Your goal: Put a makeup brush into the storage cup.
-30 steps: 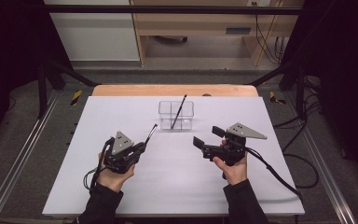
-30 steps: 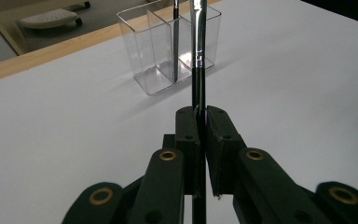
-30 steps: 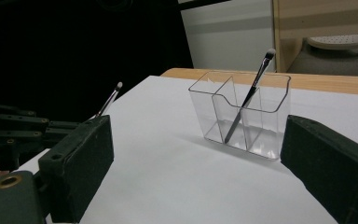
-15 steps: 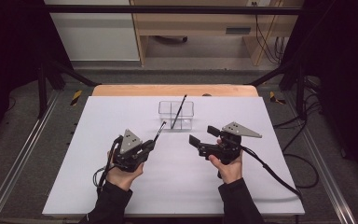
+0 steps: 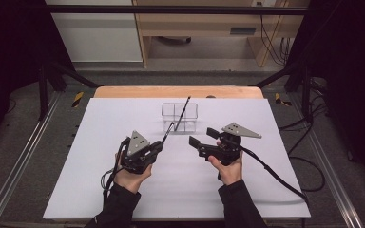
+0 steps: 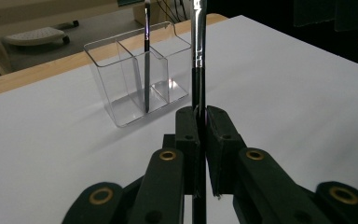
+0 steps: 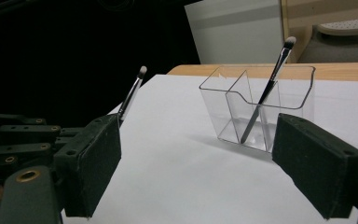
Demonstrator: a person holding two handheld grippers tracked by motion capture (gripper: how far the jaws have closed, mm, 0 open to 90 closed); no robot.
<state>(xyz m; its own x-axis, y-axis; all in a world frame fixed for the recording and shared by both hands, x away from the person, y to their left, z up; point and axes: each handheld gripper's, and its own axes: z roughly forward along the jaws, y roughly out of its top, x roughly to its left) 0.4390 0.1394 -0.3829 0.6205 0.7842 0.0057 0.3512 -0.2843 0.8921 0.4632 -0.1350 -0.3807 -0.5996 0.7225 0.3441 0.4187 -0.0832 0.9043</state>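
Note:
A clear plastic organizer point(image 5: 179, 117) with compartments stands on the white table, and a thin makeup brush point(image 5: 186, 107) leans upright inside it. My left gripper point(image 5: 158, 145) is shut on a second brush point(image 5: 168, 131), whose bristle end points toward the organizer and stops just short of its near left corner. In the left gripper view the jaws point(image 6: 199, 122) clamp the black handle of that brush point(image 6: 197, 46), with the organizer point(image 6: 121, 60) ahead. My right gripper point(image 5: 202, 137) stands open with nothing in it, right of the organizer's front; the organizer point(image 7: 298, 93) lies between its pads point(image 7: 93, 163).
The white table top point(image 5: 100, 142) has a wooden strip point(image 5: 176, 91) along its far edge. Cables trail from both grippers to the near side. Black frame rails run beside the table on the floor, and cabinets stand beyond.
The left gripper has carried its brush right and forward, toward the organizer. The right gripper has shifted left toward the centre and stays open.

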